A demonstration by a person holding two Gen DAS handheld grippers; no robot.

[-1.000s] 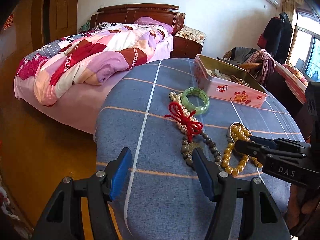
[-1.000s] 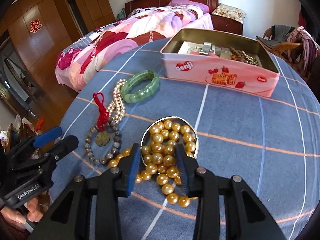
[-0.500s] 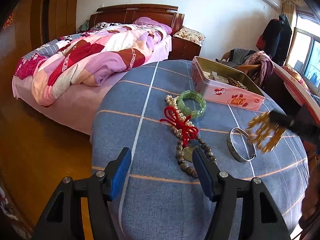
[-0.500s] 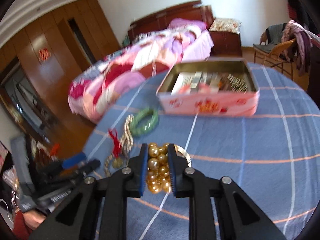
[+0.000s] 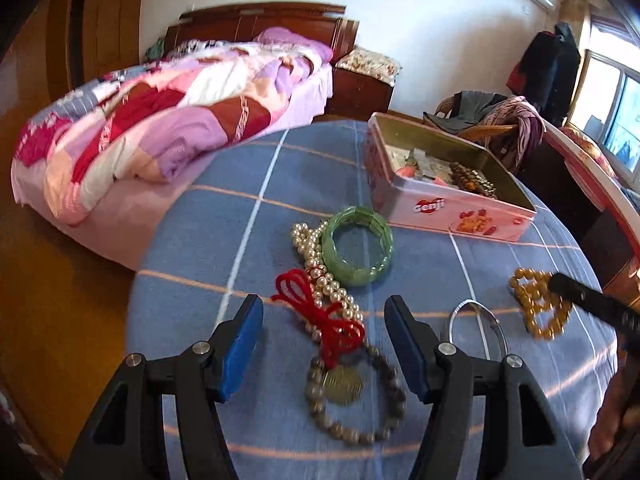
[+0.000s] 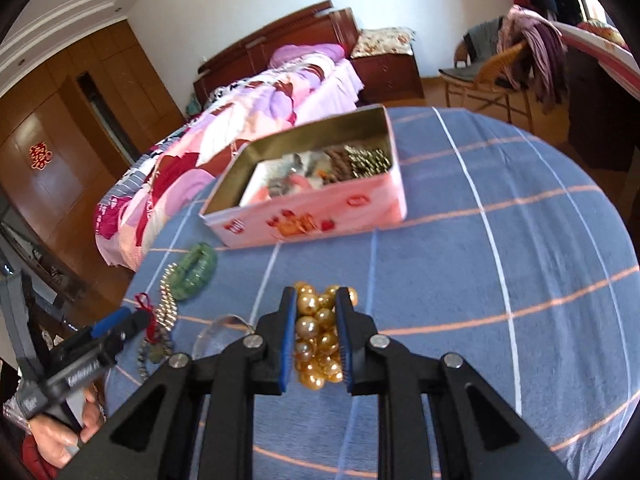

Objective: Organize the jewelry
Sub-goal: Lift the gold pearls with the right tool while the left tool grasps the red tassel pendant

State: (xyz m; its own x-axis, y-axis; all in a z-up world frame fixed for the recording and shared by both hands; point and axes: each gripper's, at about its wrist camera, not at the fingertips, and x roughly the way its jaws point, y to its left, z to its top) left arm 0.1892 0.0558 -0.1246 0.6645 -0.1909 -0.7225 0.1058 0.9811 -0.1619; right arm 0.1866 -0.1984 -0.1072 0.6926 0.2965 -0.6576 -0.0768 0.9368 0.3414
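My right gripper [image 6: 316, 296] is shut on a bunched strand of gold beads [image 6: 316, 328] and holds it above the blue cloth, short of the open pink tin [image 6: 320, 216]. In the left wrist view the same gold beads [image 5: 538, 308] hang from that gripper at the right. My left gripper [image 5: 323, 308] is open and its jaws are closing. Between and below them lies a dark bead bracelet with a red knot and a coin [image 5: 344, 384], which the pads do not touch. A green bangle [image 5: 357, 250], a pearl strand [image 5: 320, 276] and a silver bangle [image 5: 476, 328] lie on the cloth.
The round table wears a blue checked cloth [image 5: 260, 216]. The tin [image 5: 452, 204] holds several pieces inside. A bed with a pink quilt [image 5: 160, 132] stands beyond the table's left edge. A chair draped with clothes [image 6: 500, 60] stands behind.
My right gripper shut on the gold beads and lifted them off the silver bangle toward the tin. My left gripper moved forward over the dark bead bracelet, and its jaws narrowed.
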